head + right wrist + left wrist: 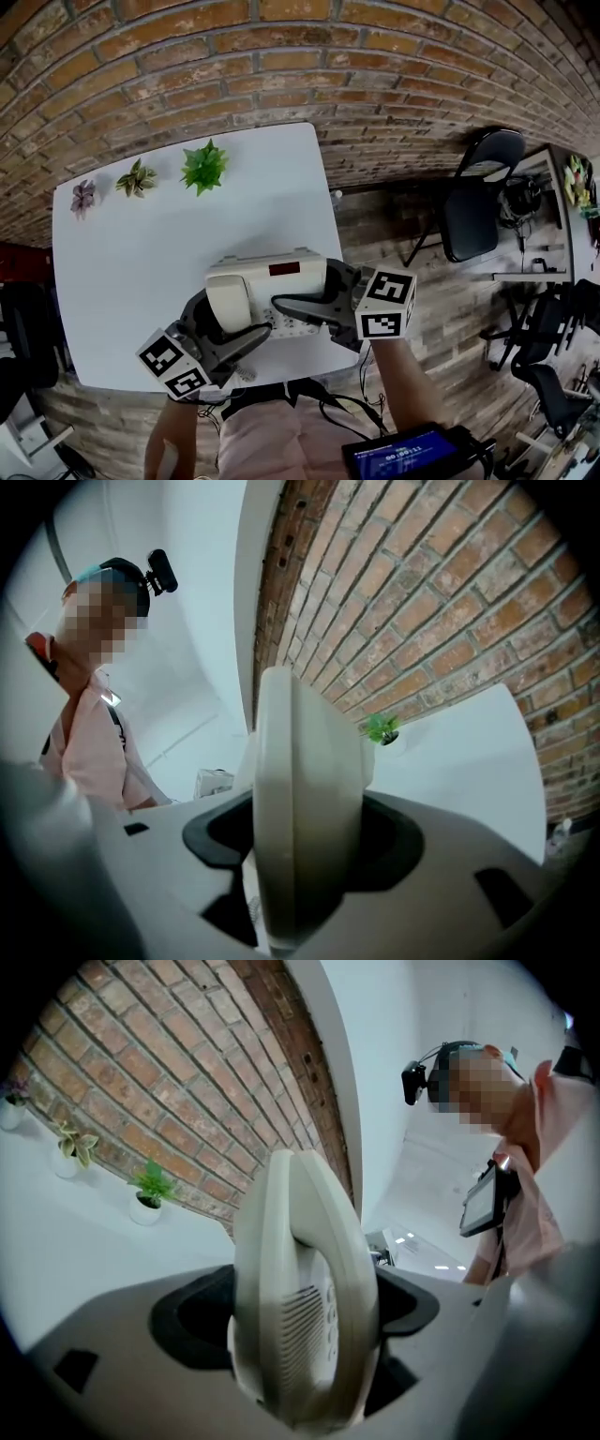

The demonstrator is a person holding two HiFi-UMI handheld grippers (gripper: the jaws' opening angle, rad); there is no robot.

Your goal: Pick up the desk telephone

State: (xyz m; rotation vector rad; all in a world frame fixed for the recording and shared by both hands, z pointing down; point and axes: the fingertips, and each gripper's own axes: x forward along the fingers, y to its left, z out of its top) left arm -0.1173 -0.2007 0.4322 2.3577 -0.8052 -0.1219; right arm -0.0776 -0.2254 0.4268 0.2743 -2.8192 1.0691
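Note:
The cream desk telephone (265,286) hangs a little above the near edge of the white table (131,262), held from both sides. My left gripper (236,330) is shut on its left end, where the handset lies. My right gripper (311,292) is shut on its right end, by the keypad. In the left gripper view the telephone (300,1307) stands edge-on, filling the gap of the left gripper (305,1340), keys and speaker slots facing right. The right gripper view shows the telephone (305,808) as a plain edge wedged in the right gripper (300,855).
Three small potted plants (203,166) (137,178) (83,197) stand along the table's far edge against a brick wall (281,56). A dark chair (483,197) and a cluttered desk (553,206) stand at the right. A tablet (412,455) hangs at the person's waist.

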